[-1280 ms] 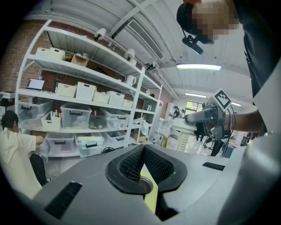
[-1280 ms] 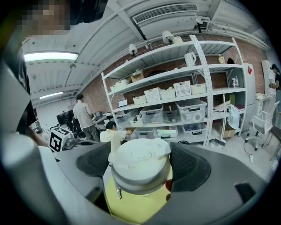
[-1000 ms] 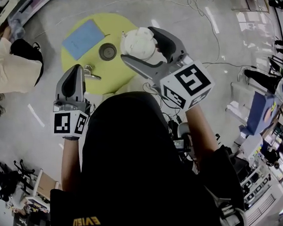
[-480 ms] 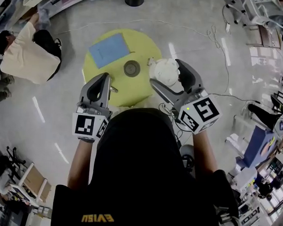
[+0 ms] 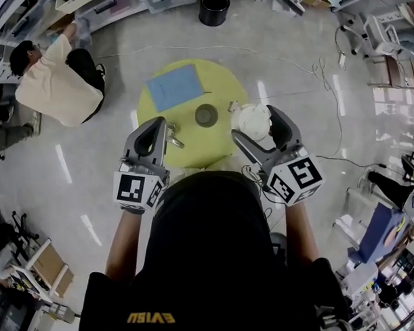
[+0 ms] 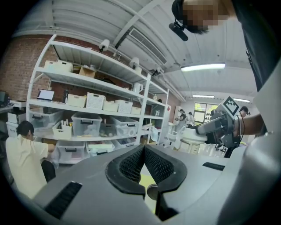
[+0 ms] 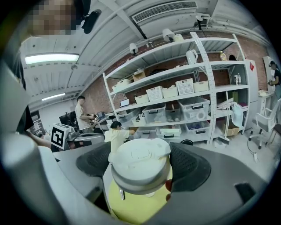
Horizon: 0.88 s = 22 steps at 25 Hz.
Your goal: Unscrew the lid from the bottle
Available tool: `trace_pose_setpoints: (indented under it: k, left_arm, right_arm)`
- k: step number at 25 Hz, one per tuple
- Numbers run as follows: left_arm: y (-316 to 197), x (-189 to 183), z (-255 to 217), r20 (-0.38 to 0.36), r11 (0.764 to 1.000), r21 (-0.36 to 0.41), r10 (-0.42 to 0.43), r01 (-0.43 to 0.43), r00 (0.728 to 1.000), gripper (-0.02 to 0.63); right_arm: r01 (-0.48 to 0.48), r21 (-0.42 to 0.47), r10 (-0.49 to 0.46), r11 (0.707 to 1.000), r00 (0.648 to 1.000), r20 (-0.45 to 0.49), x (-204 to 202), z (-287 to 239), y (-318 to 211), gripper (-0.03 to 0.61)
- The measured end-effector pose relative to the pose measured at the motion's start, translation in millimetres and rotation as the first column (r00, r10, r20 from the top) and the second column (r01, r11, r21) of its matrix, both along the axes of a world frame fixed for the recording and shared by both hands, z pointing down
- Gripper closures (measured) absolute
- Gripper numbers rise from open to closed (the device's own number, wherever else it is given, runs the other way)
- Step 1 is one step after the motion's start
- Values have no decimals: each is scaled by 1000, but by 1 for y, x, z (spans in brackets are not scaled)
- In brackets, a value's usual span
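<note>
The right gripper [image 5: 254, 124] is holding the white bottle [image 7: 139, 180] between its jaws, and the pads are pressing on both of its sides. The lid [image 7: 140, 154] is sitting on the bottle. The bottle is hanging above the right edge of the yellow table [image 5: 194, 144]. The left gripper [image 5: 154, 125] is showing its jaws fully together, with nothing between them, over the table's near edge.

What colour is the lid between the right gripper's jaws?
White, slightly off-white. The lid shows best in the right gripper view.
</note>
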State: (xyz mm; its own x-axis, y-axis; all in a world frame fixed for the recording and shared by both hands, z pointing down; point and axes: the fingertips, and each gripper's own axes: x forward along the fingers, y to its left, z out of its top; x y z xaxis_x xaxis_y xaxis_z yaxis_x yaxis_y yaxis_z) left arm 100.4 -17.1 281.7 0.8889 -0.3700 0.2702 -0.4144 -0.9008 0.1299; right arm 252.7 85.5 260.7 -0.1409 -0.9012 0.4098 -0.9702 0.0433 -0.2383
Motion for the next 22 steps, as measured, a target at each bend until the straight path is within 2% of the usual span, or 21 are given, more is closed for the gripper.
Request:
trace_pose_setpoints:
  k: [22]
  left_arm:
    - [5,-3,7,8,1000,-10,16,-16,1000,595]
  right_arm:
    - [0,16,0,1000,1000,-15,-6,-1,-3,160]
